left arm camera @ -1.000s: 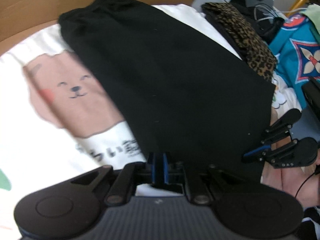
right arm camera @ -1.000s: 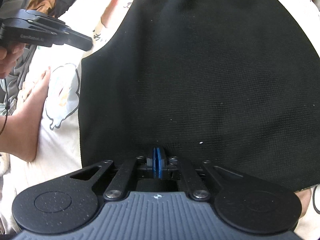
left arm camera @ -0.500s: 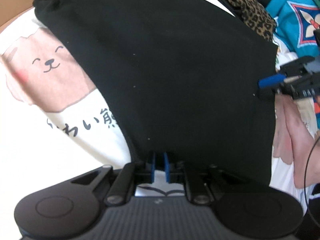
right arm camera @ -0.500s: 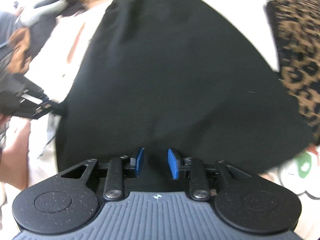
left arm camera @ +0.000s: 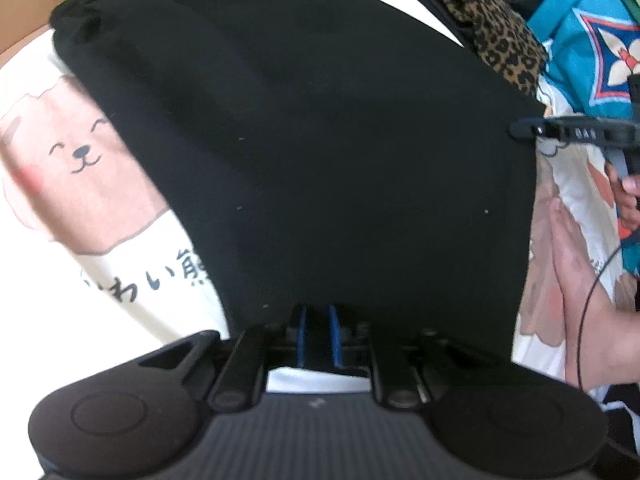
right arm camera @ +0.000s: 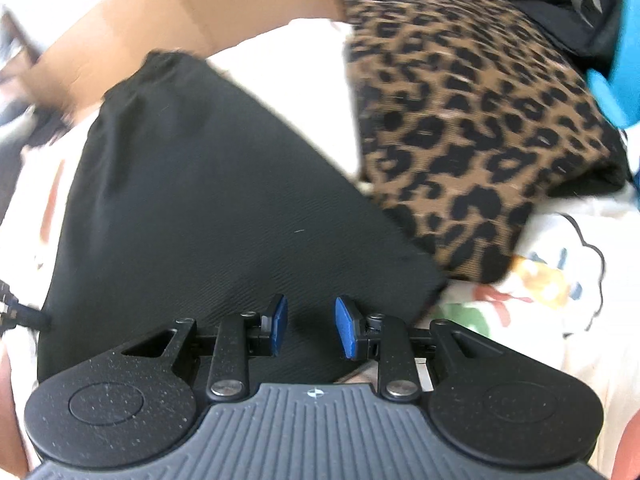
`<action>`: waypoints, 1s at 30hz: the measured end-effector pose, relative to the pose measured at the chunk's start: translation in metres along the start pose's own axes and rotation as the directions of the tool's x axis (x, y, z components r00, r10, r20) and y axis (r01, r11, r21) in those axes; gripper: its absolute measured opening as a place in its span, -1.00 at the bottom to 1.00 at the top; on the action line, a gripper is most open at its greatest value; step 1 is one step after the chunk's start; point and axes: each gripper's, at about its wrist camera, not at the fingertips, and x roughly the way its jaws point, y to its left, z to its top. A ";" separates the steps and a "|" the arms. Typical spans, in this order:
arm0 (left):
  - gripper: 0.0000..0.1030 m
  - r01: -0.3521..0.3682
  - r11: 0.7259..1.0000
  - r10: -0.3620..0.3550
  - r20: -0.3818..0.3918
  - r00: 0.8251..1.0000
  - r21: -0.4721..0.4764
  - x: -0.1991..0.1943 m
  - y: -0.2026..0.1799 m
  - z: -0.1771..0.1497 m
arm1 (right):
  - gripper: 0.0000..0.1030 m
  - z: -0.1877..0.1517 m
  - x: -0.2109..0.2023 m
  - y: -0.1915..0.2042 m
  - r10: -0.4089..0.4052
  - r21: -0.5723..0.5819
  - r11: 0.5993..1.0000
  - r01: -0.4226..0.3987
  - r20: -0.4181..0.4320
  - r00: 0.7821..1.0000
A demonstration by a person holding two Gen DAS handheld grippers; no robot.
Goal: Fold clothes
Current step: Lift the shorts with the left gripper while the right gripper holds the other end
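A black garment (left arm camera: 320,140) lies spread flat on a white sheet with a bear print (left arm camera: 76,168). My left gripper (left arm camera: 318,332) sits at the garment's near hem. Its jaws are opening, a narrow gap shows between the blue pads, and the dark hem lies loose in that gap. My right gripper (right arm camera: 312,326) is open over the near right corner of the black garment (right arm camera: 200,220), with nothing pinched between its pads. From the left wrist view, the right gripper (left arm camera: 520,131) reaches in at the garment's right edge.
A folded leopard-print garment (right arm camera: 480,120) lies against the black garment's far right side. A teal patterned cloth (left arm camera: 592,40) is beyond it. Brown cardboard (right arm camera: 200,12) stands at the back. A person's bare foot (left arm camera: 572,280) and a thin black cable rest on the sheet at the right.
My right gripper opened, let go of the black hem and swung right, bringing the leopard garment into its view. My left gripper's pads parted slightly and it shifted a little along the hem.
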 end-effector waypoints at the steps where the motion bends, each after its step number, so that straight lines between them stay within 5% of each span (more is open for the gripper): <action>1: -0.75 0.000 1.000 0.000 -0.007 1.000 0.003 -0.001 -0.004 0.004 | -0.35 0.000 0.000 -0.005 0.001 0.016 1.000 -0.001 0.008 1.000; 7: -0.67 0.003 1.000 -0.002 -0.039 0.999 0.015 0.004 -0.030 0.020 | -0.36 0.006 -0.005 -0.026 0.001 0.085 0.996 -0.007 0.074 0.997; 15: -0.58 -0.074 0.995 0.080 -0.103 0.991 0.060 0.026 -0.073 0.023 | -0.36 0.005 -0.017 -0.048 0.049 0.229 0.970 -0.082 0.148 0.988; 24: -0.58 -0.116 0.993 0.118 -0.059 0.991 0.038 0.027 -0.098 0.026 | -0.34 -0.019 -0.019 -0.069 0.090 0.325 0.937 -0.129 0.132 0.987; 30: -0.58 -0.121 0.990 0.121 -0.007 0.993 -0.068 0.015 -0.102 0.018 | -0.34 -0.025 -0.011 -0.074 0.143 0.380 0.906 -0.186 0.137 0.980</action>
